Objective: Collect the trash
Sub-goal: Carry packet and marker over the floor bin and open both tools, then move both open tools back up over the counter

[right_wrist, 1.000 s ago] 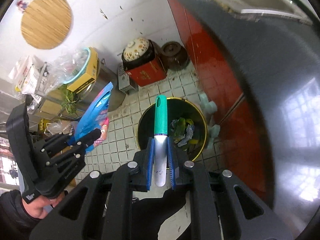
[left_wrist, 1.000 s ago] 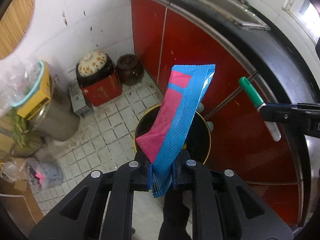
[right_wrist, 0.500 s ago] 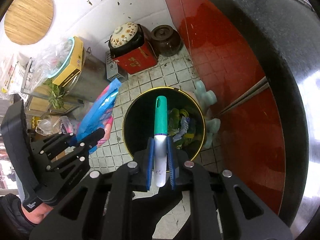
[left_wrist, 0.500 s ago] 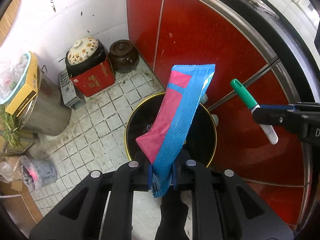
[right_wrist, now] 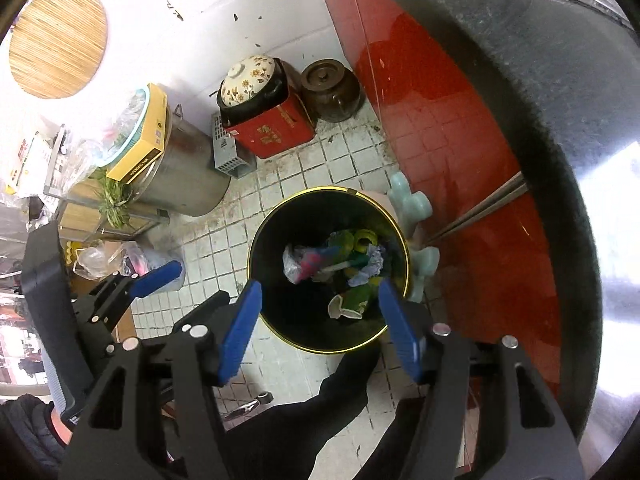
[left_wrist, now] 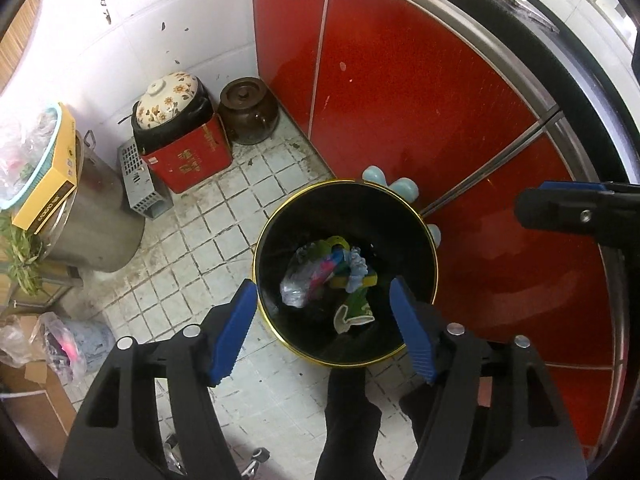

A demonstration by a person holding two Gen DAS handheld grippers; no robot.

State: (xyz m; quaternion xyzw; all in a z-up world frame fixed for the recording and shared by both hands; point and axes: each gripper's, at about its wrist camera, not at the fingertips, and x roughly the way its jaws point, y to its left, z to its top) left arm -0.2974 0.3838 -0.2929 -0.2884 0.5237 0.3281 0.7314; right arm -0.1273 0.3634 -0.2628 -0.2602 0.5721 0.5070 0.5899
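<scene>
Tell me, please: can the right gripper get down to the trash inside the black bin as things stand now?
Probably yes. The right gripper hangs directly above the black bin, jaws opening with nothing between them. The bin has no lid and the trash lies uncovered at the bottom, though deep down.

Black gold-rimmed trash bin (left_wrist: 420, 216): near rim hidden behind the blue finger pads (left_wrist: 232, 332).
Pale blue glove-like thing (right_wrist: 416, 204): partly behind the bin.
Yellow box's (left_wrist: 48, 196) lettering: too small to read.
</scene>
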